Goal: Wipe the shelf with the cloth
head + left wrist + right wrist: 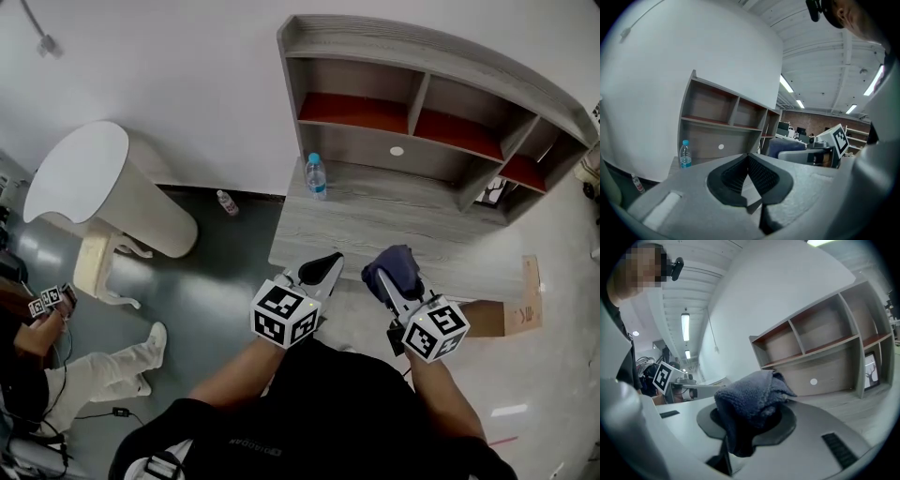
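Note:
A grey wooden shelf unit (441, 103) with red-lined compartments stands on the back of a grey desk (375, 225); it also shows in the left gripper view as the shelf (726, 122) and in the right gripper view as the shelf (820, 352). My right gripper (386, 272) is shut on a bunched dark blue cloth (394, 265), seen close as the cloth (752, 401) draped over its jaws. My left gripper (326, 267) hovers over the desk's front edge, shut with nothing in it, its black pads (761, 176) touching.
A water bottle (317, 175) with a blue cap stands at the desk's back left, by the shelf. A small framed picture (494, 192) sits in the lower right compartment. A white curved chair (103, 202) and another person's legs (103, 366) are on the floor to the left.

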Motion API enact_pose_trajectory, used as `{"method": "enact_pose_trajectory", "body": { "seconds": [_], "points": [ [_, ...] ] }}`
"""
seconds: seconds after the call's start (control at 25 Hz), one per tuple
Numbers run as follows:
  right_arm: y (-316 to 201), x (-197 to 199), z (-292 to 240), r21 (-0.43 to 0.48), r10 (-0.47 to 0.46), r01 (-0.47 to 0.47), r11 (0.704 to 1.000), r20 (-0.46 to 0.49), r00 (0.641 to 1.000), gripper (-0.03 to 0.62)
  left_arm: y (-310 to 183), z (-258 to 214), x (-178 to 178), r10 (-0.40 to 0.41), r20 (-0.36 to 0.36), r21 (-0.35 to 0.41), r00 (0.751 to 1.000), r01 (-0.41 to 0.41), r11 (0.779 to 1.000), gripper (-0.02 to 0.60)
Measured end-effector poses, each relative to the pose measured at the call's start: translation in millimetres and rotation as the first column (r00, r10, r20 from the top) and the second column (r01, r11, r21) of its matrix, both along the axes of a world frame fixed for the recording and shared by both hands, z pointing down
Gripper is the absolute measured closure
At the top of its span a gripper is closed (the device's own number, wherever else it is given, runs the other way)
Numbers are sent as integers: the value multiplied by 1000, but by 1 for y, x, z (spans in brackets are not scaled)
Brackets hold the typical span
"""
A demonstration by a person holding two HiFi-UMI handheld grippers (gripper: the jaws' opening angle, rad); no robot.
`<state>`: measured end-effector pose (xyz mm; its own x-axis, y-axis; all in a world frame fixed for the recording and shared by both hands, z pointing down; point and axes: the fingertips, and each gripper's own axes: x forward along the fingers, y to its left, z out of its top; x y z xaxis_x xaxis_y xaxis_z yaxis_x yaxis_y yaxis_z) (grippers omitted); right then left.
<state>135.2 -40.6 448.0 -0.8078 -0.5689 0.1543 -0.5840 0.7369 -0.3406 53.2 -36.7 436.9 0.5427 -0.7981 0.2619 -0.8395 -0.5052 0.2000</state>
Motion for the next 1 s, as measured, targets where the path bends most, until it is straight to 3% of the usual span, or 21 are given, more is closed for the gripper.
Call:
{"method": "enact_pose_trajectory", "body": {
  "seconds": [0.24,0.48,1.0],
  "points": [
    [27,16,11,-31,-14,14,999,12,1000,493,31,8,14,-22,25,-21,999,22,1000,572],
    [41,19,8,-3,-23,23,1000,-4,1000,493,45,6,15,-28,38,-17,999,29,999,572],
    [38,-7,-1,12,64,-64,998,-48,997,494,28,-16,-18,27,47,25,999,-29,999,572]
  ]
}}
